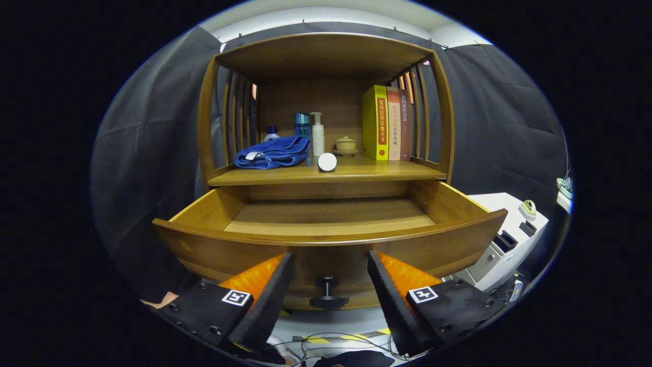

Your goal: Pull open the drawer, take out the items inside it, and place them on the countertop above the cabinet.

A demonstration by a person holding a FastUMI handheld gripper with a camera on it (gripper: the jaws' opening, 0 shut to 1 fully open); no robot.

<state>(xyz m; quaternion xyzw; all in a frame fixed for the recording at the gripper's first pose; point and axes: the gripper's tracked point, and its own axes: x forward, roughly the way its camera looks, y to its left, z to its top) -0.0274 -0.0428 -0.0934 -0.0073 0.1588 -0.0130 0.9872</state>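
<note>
Landmark: wooden cabinet [326,127], every place below given against it.
Drawer [331,219]: pulled out at the cabinet's bottom, toward the camera; inside floor in view is bare wood, nothing seen lying on it. The near strip behind the front board is hidden.
Drawer knob [327,291]: dark, on the drawer's front board, centre, low.
Gripper [330,278]: in front of the drawer's front board, low; fingers spread wide, holding nothing. The knob sits in the gap between them, touching neither finger.
Countertop [285,176]: the shelf surface just above the drawer, holding all items below.
Towel [272,153]: blue, folded, on the countertop's left part.
White round lid-like thing [327,162]: at the countertop's front edge, centre, just right of the towel; what it is exactly, can't tell.
Bottles: white pump bottle [317,135] upright behind the round thing; blue bottle [302,125] just left of it, behind the towel; a small one [271,134] further left, mostly hidden.
Small lidded pot [346,145]: on a saucer, centre-right, between the pump bottle and the books.
Books [387,123]: three upright at the countertop's right, yellow one leftmost, against the slatted side.
White machine [509,239]: off the cabinet's right side, low, beside the drawer's right corner.
Cables [326,341]: on the floor under the drawer front.
</note>
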